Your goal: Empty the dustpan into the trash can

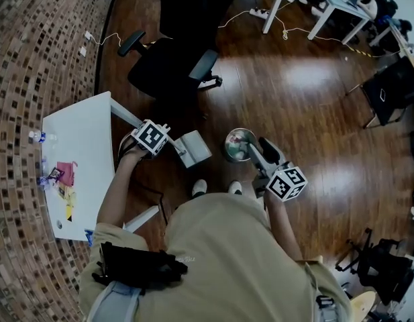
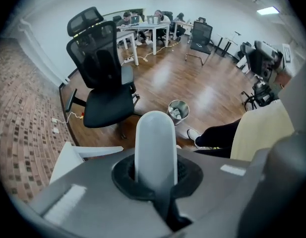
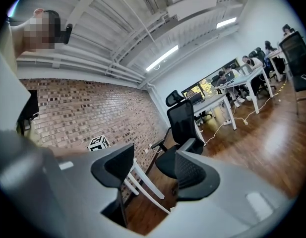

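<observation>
Two tongs are in my hands, and the head view looks down on both of them. My left tongs are near the corner of the white table and hold the dustpan, a pale grey box low above the wooden floor. I cannot tell if it touches the floor. The trash can, round and of metal with pale scraps inside, stands on the floor just to the right of the dustpan, a small gap between them. My right tongs are just beside the can on its other side. My shoes are near, below both things. A black office chair stands farther off, beyond the dustpan.

In the left gripper view, the left tongs are pressed together on the handle of the dustpan, a pale rounded bar that rises between the two pads. Beyond the handle the trash can stands on the floor, well apart from the chair at its left. My leg and one shoe show at the right.

In the right gripper view, the right tongs are spread a little and pinch nothing. Through the gap I see slanted white table legs and the floor. Behind them are a brick wall, a marker cube and the black chair.
</observation>
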A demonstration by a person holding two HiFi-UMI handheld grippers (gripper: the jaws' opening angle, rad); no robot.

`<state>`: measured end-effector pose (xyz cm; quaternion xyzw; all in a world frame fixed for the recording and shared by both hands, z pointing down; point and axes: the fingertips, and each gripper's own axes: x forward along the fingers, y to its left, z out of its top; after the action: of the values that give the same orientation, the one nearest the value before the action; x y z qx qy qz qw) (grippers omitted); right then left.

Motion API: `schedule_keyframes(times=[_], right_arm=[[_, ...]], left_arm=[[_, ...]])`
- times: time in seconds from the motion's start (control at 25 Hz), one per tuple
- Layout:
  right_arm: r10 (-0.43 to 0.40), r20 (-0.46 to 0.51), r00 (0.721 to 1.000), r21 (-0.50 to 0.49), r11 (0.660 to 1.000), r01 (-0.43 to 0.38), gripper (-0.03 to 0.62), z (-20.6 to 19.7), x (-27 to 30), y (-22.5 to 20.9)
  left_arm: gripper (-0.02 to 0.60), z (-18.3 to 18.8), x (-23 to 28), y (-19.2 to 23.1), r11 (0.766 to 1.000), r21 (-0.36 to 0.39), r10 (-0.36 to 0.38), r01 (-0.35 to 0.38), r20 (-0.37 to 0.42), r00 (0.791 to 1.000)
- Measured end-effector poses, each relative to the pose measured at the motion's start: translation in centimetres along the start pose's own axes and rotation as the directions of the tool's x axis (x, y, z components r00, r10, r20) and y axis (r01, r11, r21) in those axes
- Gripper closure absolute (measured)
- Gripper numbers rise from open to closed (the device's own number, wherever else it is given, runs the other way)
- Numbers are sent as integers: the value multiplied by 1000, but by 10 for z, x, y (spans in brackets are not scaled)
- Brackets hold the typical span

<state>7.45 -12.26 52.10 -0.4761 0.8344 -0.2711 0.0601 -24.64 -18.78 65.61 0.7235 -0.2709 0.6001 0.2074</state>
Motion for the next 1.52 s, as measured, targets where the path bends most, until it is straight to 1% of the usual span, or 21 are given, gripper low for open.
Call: schedule_keyframes(times=[0.16,0.28,0.36,0.52,0.6,0.68,0.76,0.8,0.84,0.92,1.0,1.12,1.16,1.2,1.24,1.32,1.36,1.44,1.48,1.52], right_arm=[[-1,-12,1000,2,1000,1,347,-5,-1,-1],[-10,-14,1000,3,1000,10,347,-7,-4,-4],[-24,-17,1000,5,1000,25,347,-8,-6,-5],[-41,-22,999,3,999,41,347,-11,-8,-6],[-51,-21,998,-3,999,51,347,-13,-10,-9],[-53,-17,998,-7,999,53,347,-13,-11,-10],[-55,-19,998,-9,998,55,347,-12,-13,-9],[-57,-21,998,-10,998,57,347,-11,-14,-10],[-61,-24,998,-8,998,60,347,-12,-16,-11],[-66,-27,997,2,998,67,347,-15,-20,-14],[-68,-29,997,8,998,68,347,-19,-21,-14],[-65,-30,997,11,998,65,347,-23,-22,-16],[-64,-32,997,14,998,64,347,-24,-21,-17],[-64,-35,997,16,998,64,347,-24,-20,-16],[-63,-38,997,18,998,63,347,-25,-20,-16],[-56,-43,998,21,998,57,347,-26,-18,-14],[-51,-44,998,21,998,52,347,-27,-16,-14],[-39,-45,998,23,999,40,347,-30,-12,-12],[-34,-45,998,23,999,35,347,-32,-11,-11],[-32,-44,999,23,999,33,347,-33,-10,-11]], left_arm=[[576,8,35,-15,993,115,17,-20,27,999],[576,11,59,-30,987,159,5,-11,37,999],[576,8,75,-35,987,162,-7,1,33,999],[575,2,101,-37,990,143,6,-12,42,999],[575,-5,114,-42,987,160,12,-17,34,999],[575,-12,123,-43,985,170,27,-33,36,999],[575,-17,126,-36,985,161,57,-63,42,998],[575,-22,128,-32,983,162,80,-84,28,996],[575,-30,132,-27,980,166,109,-108,-1,994],[575,-53,144,-20,973,181,161,-144,-83,983],[575,-75,150,-19,972,187,171,-145,-132,976],[575,-98,153,-17,974,177,167,-140,-149,975],[539,-104,153,-16,975,174,166,-139,-153,974],[452,-110,154,-15,976,171,163,-135,-159,974],[386,-113,155,-15,978,162,156,-129,-161,975],[286,-115,155,-15,984,130,141,-122,-151,978],[247,-114,154,-14,985,116,142,-126,-142,980],[237,-112,146,-8,983,99,164,-153,-117,979],[223,-112,141,-5,981,93,179,-170,-104,978],[193,-111,136,-2,979,87,192,-185,-91,977]])
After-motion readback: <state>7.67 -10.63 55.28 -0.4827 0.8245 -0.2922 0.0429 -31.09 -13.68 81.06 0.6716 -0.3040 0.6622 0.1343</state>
